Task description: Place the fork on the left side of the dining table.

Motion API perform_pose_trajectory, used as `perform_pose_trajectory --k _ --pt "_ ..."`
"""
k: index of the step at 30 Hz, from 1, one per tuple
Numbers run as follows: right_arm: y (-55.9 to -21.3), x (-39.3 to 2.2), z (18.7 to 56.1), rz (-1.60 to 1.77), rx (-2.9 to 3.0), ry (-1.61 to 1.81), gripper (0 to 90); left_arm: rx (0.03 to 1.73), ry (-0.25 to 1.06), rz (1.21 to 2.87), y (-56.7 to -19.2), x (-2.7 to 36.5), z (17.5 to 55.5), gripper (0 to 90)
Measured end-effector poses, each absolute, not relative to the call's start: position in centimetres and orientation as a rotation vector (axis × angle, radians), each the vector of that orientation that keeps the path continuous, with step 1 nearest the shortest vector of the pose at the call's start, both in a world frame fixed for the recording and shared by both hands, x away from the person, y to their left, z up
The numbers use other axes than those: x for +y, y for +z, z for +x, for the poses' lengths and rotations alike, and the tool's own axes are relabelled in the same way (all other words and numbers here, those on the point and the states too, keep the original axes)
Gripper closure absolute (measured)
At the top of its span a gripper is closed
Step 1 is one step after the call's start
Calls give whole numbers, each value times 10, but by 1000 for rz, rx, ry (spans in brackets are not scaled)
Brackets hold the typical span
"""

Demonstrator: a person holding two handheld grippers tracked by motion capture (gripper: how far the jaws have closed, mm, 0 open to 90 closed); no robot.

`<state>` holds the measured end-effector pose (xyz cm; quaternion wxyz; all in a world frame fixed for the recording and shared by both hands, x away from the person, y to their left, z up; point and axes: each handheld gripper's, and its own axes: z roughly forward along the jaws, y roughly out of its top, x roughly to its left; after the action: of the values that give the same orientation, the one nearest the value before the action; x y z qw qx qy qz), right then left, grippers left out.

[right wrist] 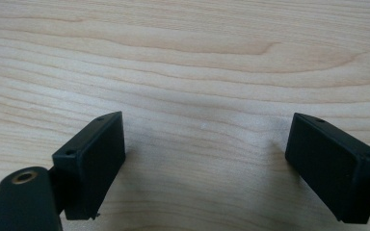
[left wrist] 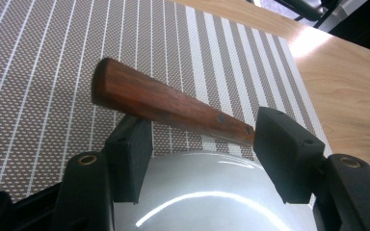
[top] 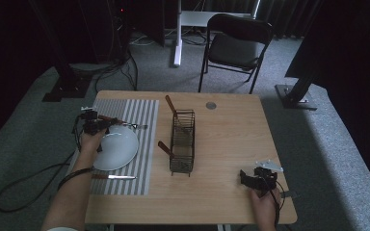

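Observation:
A fork with a brown wooden handle (left wrist: 164, 103) lies across the far rim of a white plate (left wrist: 207, 192), over the striped placemat (left wrist: 53, 62). My left gripper (left wrist: 202, 127) is open, with one jaw on each side of the plate's rim; the handle runs slantwise just past the jaw tips, and the pads do not press on it. In the high view the left gripper (top: 92, 122) sits at the plate's (top: 117, 147) far left edge, and the fork's tines (top: 138, 126) point right. My right gripper (top: 250, 179) rests open near the table's front right corner, with bare wood between its jaws (right wrist: 207, 139).
A black wire rack (top: 182, 139) stands mid-table with two wooden-handled utensils (top: 169, 104) in it. A knife (top: 113, 177) lies on the placemat (top: 142, 144) in front of the plate. A small grey disc (top: 211, 105) sits near the far edge. A chair (top: 238, 43) stands beyond the table.

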<state>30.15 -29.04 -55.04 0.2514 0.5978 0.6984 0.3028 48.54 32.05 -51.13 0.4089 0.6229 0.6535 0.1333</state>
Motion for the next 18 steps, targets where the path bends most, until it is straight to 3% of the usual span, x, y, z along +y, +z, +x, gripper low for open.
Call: perform_pose_trajectory --k 2,4,16,18 --pt "-550 -290 301 1627 1900 824 135 1670 350 1582 -513 320 486 393" --pt "-550 -290 301 1627 1900 824 135 1699 341 1582 -515 319 487 325" --pt "-550 -290 301 1627 1900 824 136 1757 459 1654 -513 316 480 283" --pt "-550 -290 301 1627 1900 824 136 1734 502 1647 -511 314 477 176"
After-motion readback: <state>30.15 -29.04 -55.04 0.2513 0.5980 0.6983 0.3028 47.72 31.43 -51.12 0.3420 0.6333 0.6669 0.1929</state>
